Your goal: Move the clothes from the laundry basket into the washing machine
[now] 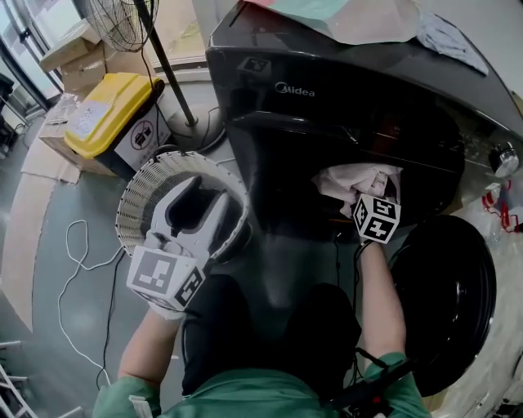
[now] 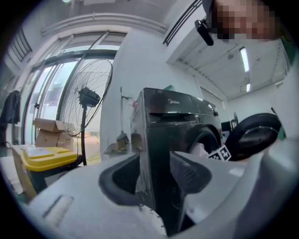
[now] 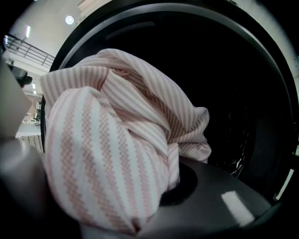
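Dark grey steel fills the head view: one washing machine (image 1: 327, 122), its single round door (image 1: 445, 302) swung open to the right. Your right gripper (image 1: 365, 196) is at the drum mouth with one pink-and-white striped garment (image 1: 347, 180) bunched in front of it, half inside the opening. Your left gripper (image 1: 200, 208) hangs over the one white slatted laundry basket (image 1: 143, 192) on the floor, its two fingers spread with nothing between them. Farther left you have one yellow bin (image 1: 110, 110), two cardboard boxes (image 1: 78, 49), one standing fan (image 1: 122, 20) and one white cable (image 1: 78, 261) looping across the floor.

From the left gripper view, your two fingers (image 2: 189, 172) stand wide apart and empty, framing the corner of the washing machine (image 2: 177, 116). The fan (image 2: 88, 98) and yellow bin (image 2: 46, 158) sit to the left, and the open door (image 2: 254, 135) to the right.

From the right gripper view, your fingers (image 3: 210, 186) are pinching the striped garment (image 3: 117, 140). It drapes over and hides one of them, and it hangs just inside the dark drum (image 3: 233, 93).
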A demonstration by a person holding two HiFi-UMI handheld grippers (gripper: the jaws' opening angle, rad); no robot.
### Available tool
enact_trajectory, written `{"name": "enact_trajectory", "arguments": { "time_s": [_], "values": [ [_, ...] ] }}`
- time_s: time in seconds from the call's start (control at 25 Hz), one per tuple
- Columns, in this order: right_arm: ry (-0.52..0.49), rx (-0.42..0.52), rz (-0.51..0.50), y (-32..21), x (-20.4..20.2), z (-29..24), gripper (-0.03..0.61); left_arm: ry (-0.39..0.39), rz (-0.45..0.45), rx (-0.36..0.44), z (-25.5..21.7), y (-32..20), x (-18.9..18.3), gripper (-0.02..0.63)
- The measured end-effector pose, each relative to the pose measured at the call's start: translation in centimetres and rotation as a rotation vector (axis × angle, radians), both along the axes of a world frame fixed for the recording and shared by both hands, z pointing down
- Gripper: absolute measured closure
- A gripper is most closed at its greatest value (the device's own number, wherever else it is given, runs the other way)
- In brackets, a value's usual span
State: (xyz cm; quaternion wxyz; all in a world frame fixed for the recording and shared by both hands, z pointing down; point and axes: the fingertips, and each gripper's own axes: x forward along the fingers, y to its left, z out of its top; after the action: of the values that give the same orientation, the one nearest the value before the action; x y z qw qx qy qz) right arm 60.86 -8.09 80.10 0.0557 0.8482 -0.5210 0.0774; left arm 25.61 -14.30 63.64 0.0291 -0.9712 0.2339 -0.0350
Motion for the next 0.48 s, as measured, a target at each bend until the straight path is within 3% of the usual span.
{"name": "enact_trajectory", "arguments": {
  "time_s": [0.12,0.32,0.48],
  "values": [
    [-0.013,-0.015,-0.027,-1.4,-0.2,0.6,0.466,-0.003,-0.015,-0.002,0.2,-0.3,-0.6,0.411],
    [-0.054,-0.134,-0.097,-2.2,-1.2,4.7,0.383,-0.017,0.0,0.004,0.4,-0.1,-0.3,0.411],
    [-0.048,-0.145,-0.082,-1.0,-1.3,5.4,0.348,-0.011,-0.001,0.002,0.4,-0.5,0.0,0.411]
  ]
}}
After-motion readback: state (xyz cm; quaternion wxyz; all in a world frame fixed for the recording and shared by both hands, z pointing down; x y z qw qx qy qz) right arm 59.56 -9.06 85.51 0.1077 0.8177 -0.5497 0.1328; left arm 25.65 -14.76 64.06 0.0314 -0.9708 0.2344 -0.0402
